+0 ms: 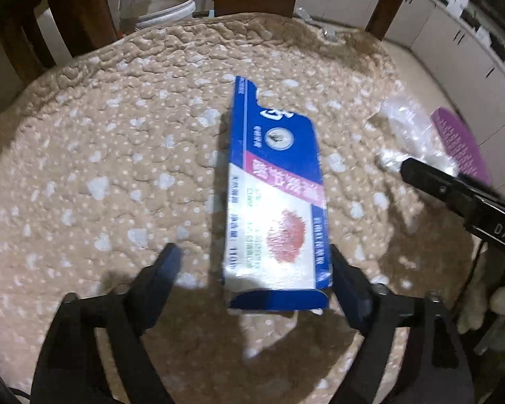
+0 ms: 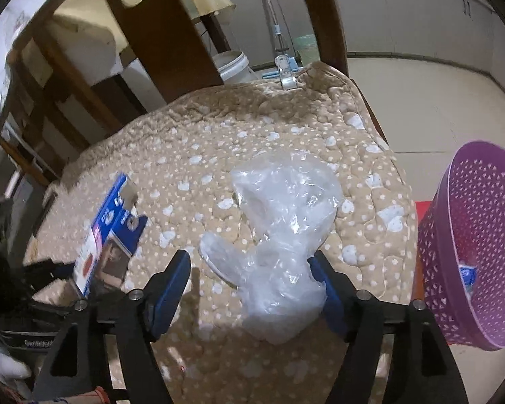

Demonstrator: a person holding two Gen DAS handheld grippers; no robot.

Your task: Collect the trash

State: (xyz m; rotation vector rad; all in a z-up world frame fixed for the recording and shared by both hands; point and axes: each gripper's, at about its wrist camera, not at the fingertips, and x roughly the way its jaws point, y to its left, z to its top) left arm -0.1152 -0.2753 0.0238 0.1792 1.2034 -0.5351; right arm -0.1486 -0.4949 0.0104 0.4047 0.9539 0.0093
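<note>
On the padded chair cushion, from the left wrist view, we note the flattened blue-and-white carton lying lengthwise ahead of our left tool. Tool spread wide; the carton's near end sits between the fingers, close against the right one, well clear of the left one. Not gripped. Our right tool's black finger enters from the right edge, its tip at the crumpled clear plastic bag. A sliver of the purple basket shows beyond the bag.

From the right wrist view, our right tool is likewise spread, fingers straddling the plastic bag, the right finger touching film, the left one apart from it. No clamp yet. Purple basket stands just off the cushion's right edge, tilted toward us, with something blue and white already lying inside; too small to identify. Carton visible at left, near the left tool.

Our judgement: collection partly begun, two pieces left on the cushion, both lined up for pickup. Both tools are pitched downward, low over the cushion.
</note>
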